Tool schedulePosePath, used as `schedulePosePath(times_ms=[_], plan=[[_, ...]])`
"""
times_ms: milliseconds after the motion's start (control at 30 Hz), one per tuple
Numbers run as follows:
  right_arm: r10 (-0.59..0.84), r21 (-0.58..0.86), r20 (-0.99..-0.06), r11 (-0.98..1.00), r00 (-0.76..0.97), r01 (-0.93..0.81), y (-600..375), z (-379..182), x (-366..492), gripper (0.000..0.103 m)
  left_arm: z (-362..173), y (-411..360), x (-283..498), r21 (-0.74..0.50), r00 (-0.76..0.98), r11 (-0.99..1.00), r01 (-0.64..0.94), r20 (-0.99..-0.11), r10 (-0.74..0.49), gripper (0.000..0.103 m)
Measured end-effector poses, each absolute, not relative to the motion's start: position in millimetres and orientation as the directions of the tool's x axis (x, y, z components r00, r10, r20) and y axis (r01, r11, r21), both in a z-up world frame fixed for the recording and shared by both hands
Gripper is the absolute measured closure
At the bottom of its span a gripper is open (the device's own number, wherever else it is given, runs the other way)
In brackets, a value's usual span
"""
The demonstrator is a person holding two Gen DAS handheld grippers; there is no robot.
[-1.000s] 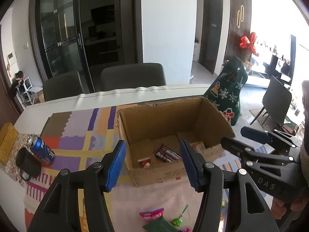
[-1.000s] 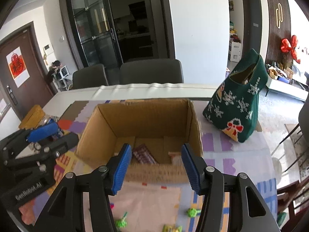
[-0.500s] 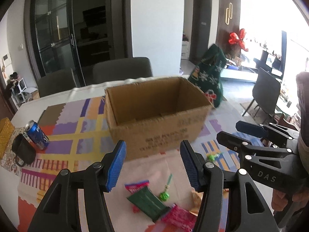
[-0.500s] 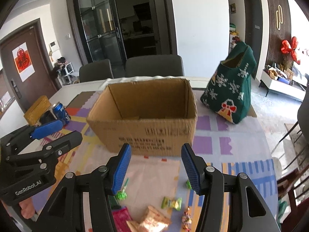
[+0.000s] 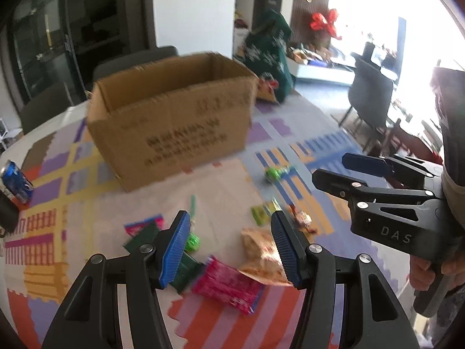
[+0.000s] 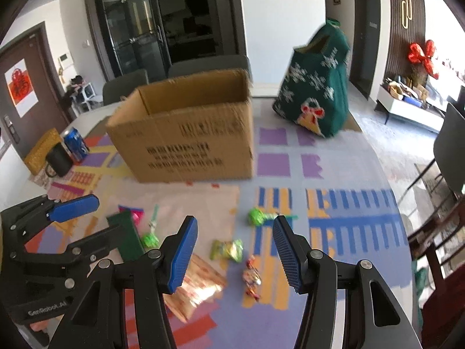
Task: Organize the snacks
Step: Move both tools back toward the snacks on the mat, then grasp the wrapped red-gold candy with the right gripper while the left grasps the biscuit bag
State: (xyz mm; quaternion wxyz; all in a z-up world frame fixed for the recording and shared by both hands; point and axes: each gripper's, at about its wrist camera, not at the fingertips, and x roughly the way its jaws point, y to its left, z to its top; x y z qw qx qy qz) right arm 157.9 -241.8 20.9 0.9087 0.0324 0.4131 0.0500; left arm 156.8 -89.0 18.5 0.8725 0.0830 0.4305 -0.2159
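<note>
Cardboard box interior hidden, print blurred, snacks smeared

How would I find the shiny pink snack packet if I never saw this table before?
Start at the big cardboard box on the colourful tablecloth, then look at the snacks scattered in front of it. The pink packet lies nearest the left gripper, between a dark green packet and a crinkly orange-and-white bag. It is the only bright pink one.

Cardboard box: brown, black print. Tablecloth: purple, blue, yellow, orange blocks and stripes. Far-right bag: green, white snowflakes, red bow. Near snack packet: pink. Far-left can: blue.
</note>
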Motion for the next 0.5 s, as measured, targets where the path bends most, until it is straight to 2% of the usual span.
schedulePosePath(times_ms=[233,500], plan=[[0.101,0.092,-0.801,0.995,0.591,-0.045,-253,-13,142,0.048,-13,-113,141,-0.044,0.443,0.850,0.524,-0.839,-0.316,0.045],[0.099,0.105,-0.841,0.994,0.532,-0.018,-263,-43,135,0.048,-47,-125,144,-0.059,0.359,0.840,0.539,-0.886,-0.293,0.045]])
